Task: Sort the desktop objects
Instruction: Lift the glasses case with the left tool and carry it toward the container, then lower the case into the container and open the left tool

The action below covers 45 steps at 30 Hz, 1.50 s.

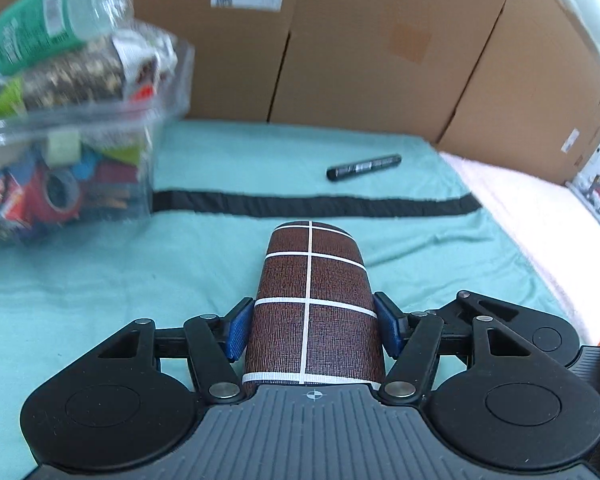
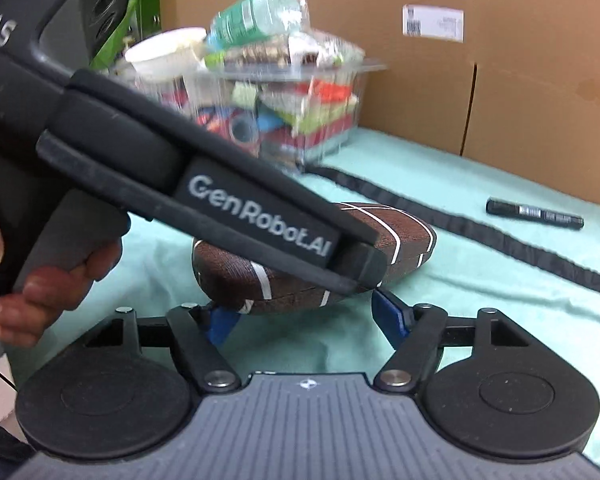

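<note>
The left gripper (image 1: 314, 328) is clamped on a brown glasses case (image 1: 312, 308) crossed by white grid lines; its two blue pads (image 1: 238, 330) press against the case's long sides, and the case points forward along the fingers, its rounded far end above the teal cloth (image 1: 220, 264). From the right wrist view the same case (image 2: 396, 236) is seen lifted off the cloth, held under the black body of the left tool, whose handle is wrapped by the person's hand (image 2: 48, 284). The right gripper (image 2: 306, 320) sits just beneath and in front of the case with its blue pads (image 2: 388, 314) spread wide, gripping nothing; whether its left pad brushes the case's underside cannot be told. A black marker (image 1: 364, 167) lies on the cloth beyond a dark stripe (image 1: 312, 204), well apart from the case. At the far left stands a clear plastic bin (image 1: 168, 120) heaped with mixed items, a green-labelled bottle (image 1: 48, 16) lying on top. Cardboard boxes (image 1: 380, 48) wall the back.
</note>
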Tool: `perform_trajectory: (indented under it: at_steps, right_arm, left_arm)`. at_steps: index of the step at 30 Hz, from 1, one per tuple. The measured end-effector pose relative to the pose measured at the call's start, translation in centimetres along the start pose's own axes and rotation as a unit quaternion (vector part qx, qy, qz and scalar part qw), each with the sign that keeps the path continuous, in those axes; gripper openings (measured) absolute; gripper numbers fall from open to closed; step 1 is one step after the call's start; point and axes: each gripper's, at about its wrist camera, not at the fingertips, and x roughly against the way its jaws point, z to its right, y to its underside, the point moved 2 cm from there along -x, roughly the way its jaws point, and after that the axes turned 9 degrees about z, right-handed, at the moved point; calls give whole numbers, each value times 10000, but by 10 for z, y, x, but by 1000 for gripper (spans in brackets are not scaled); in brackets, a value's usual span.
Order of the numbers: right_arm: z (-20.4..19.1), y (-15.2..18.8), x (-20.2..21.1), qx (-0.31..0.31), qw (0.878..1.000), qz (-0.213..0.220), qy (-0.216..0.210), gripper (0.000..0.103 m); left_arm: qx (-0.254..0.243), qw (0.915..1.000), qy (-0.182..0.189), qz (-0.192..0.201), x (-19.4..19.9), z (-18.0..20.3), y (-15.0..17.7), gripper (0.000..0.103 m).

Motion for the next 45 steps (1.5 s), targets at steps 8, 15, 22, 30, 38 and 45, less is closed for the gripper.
perform_trajectory:
  at_steps: [8, 15, 22, 30, 38, 45]
  right_arm:
    - [-20, -29, 10, 538, 9974, 419, -219, 64]
    - [-10, -45, 24, 353, 9964, 771, 48, 66]
    - [-37, -99, 20, 1188, 9838, 1335, -118, 68]
    - [-45, -117, 3, 1284, 9809, 1394, -450, 65]
    - [-53, -99, 8, 1473, 9806, 1200, -482, 64]
    - [-68, -148, 19, 1893, 9639, 1760, -644, 61]
  left_arm:
    - [-141, 9975, 264, 636, 46, 11, -23, 63]
    - [18, 9970, 49, 774, 62, -9, -25, 63]
    - [-82, 9927, 148, 1190, 98, -11, -44, 63]
    - [111, 9918, 15, 1275, 110, -41, -53, 63]
    - [391, 9924, 34, 1167, 99, -53, -44, 63]
    - [-100, 9843, -235, 1747, 141, -48, -81, 63]
